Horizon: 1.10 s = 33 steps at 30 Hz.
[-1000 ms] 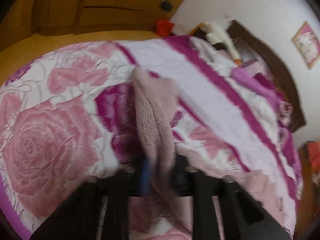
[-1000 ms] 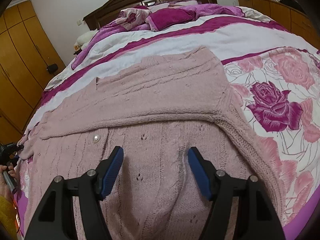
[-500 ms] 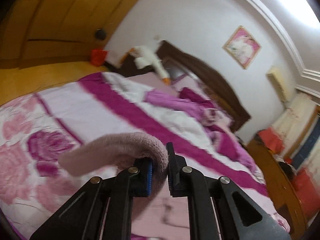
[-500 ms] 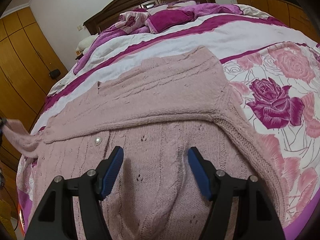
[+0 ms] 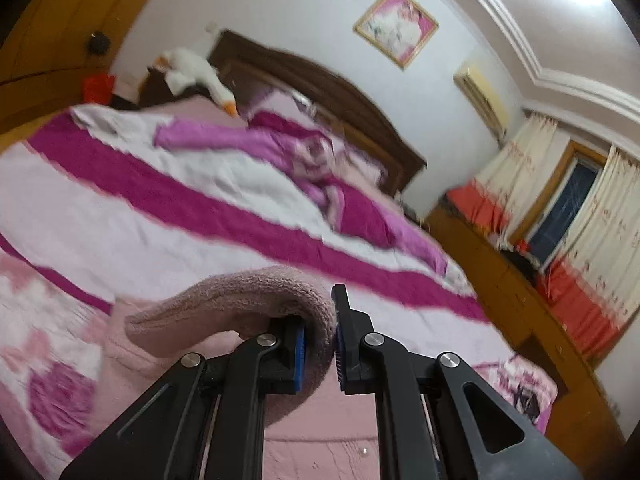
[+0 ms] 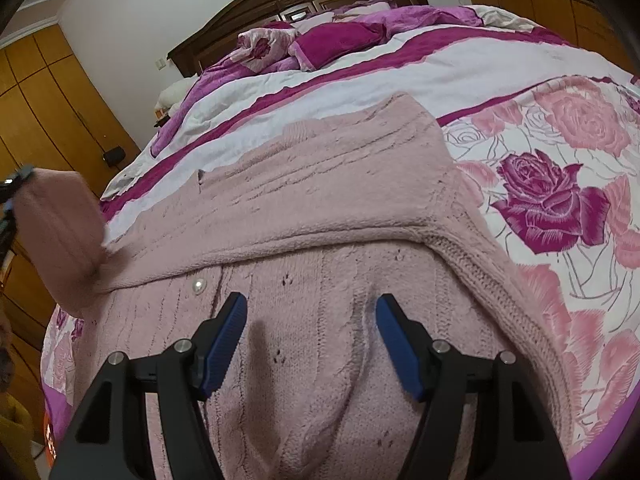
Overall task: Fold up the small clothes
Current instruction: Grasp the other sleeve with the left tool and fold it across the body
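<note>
Cardigan (image 6: 320,208) lies half-folded: left gripper (image 5: 320,350) pinches the lifted left sleeve (image 5: 240,300); right gripper (image 6: 310,340) gapes empty; sleeve unplaced.

Cardigan hem (image 6: 304,452) cut off below, behind right tongs (image 6: 310,340).

One pink cardigan (image 6: 328,216), two grippers, one plush goose (image 5: 196,70), perhaps two pillows.

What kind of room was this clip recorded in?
Almost certainly a home bedroom: a large bed with a rose-print cover, a dark wooden headboard, wooden wardrobes along the wall. A pink cardigan lies spread on the bed, its sleeve pinched in the left gripper.
</note>
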### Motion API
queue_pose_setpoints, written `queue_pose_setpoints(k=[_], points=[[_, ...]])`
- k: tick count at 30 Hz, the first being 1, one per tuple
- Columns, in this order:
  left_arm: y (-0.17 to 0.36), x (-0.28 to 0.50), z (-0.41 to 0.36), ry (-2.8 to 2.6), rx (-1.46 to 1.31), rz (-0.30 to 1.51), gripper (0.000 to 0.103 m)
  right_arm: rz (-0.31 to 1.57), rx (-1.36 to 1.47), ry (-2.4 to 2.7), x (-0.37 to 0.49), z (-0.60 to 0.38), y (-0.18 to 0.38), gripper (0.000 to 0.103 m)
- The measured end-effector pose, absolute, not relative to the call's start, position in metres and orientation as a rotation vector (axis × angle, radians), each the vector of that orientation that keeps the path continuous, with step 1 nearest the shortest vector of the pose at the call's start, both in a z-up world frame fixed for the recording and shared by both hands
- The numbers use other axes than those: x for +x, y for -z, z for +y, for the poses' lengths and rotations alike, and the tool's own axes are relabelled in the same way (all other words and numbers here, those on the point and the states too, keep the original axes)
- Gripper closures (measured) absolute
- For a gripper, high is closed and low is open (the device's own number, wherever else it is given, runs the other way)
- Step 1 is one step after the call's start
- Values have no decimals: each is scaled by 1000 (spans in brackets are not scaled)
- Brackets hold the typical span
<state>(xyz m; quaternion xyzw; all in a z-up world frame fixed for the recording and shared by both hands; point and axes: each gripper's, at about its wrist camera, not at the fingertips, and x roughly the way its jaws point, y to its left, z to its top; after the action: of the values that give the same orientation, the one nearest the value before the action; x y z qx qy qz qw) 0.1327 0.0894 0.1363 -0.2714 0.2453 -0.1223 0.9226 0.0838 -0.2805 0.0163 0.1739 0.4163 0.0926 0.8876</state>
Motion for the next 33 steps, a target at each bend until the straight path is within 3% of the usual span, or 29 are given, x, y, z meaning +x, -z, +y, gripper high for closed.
queue_pose_setpoints(k=[15,25,33], points=[[-17,162,-4,276,-342,930,103,868,390,-202,84,-284,-12,32],[-35,136,-3,239,-257,998,98,870,390,-202,84,-283,-12,32],[-56,88,36,165,-258,950,96,873,373,-193,84,-280,-11,32]])
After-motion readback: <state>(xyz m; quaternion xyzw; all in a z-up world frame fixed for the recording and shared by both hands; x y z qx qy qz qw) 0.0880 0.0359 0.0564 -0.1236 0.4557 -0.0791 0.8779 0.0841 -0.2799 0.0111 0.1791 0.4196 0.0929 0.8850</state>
